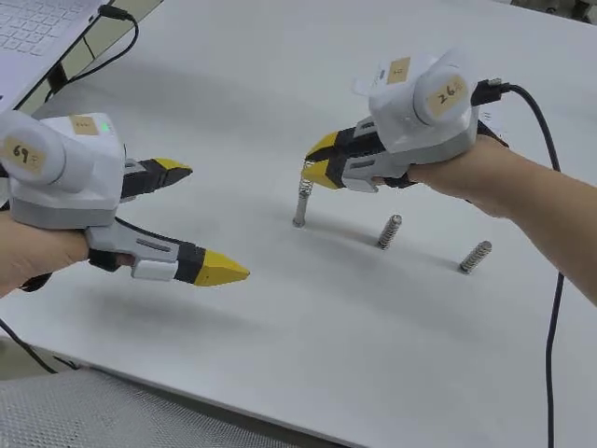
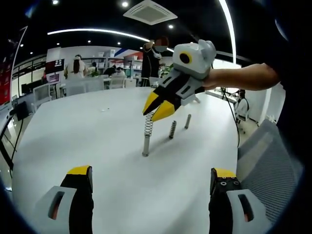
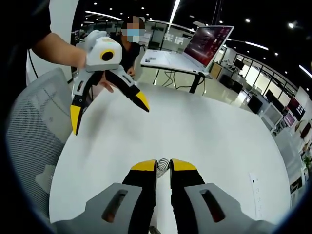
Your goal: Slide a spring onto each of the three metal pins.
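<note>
A metal pin (image 1: 299, 213) stands upright on the white table (image 1: 280, 355). My right gripper (image 1: 315, 164) is shut on a spring (image 1: 305, 189) that sits over the pin's top. The same spring (image 2: 149, 127) hangs under the right gripper (image 2: 159, 104) in the left gripper view, and it shows between the shut fingertips (image 3: 145, 166) in the right gripper view. To the right, two more pins (image 1: 389, 231) (image 1: 475, 257) each wear a spring. My left gripper (image 1: 201, 219) hovers open to the left, holding nothing; it (image 3: 105, 105) is spread wide in the right gripper view.
A laptop (image 1: 28, 28) sits at the far left corner with a black cable (image 1: 117, 51) beside it. A mesh chair back (image 1: 103, 415) lies below the table's near edge. People stand at desks (image 2: 78, 68) in the background.
</note>
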Demonstrator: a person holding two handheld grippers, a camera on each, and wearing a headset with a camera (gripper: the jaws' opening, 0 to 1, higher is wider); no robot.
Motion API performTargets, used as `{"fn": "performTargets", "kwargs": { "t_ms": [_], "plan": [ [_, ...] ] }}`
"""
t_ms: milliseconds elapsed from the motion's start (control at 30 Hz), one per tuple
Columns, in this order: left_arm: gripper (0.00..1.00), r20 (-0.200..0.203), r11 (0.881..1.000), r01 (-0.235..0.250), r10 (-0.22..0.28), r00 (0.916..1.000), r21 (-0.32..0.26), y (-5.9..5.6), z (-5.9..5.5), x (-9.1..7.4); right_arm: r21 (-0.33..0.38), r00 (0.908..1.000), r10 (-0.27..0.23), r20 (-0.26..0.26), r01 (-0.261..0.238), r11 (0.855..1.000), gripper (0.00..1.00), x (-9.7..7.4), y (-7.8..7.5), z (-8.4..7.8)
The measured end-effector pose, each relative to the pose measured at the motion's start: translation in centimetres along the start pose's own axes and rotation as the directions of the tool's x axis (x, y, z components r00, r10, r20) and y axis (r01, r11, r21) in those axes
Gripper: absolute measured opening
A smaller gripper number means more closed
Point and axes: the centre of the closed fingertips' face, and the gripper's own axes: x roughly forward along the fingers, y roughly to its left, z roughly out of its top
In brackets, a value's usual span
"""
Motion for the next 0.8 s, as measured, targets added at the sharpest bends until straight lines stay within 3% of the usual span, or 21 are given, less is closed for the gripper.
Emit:
{"fn": "performTargets", "kwargs": {
  "t_ms": [800],
  "plan": [
    [0.98,-0.006,1.000,-0.003,0.003,1.0000,-0.009,-0.1,-0.3,-0.1,0.032,0.9985,0.027,-0.048,-0.025,0.999,0.08,1.5,0.5,-2.0]
  ]
}}
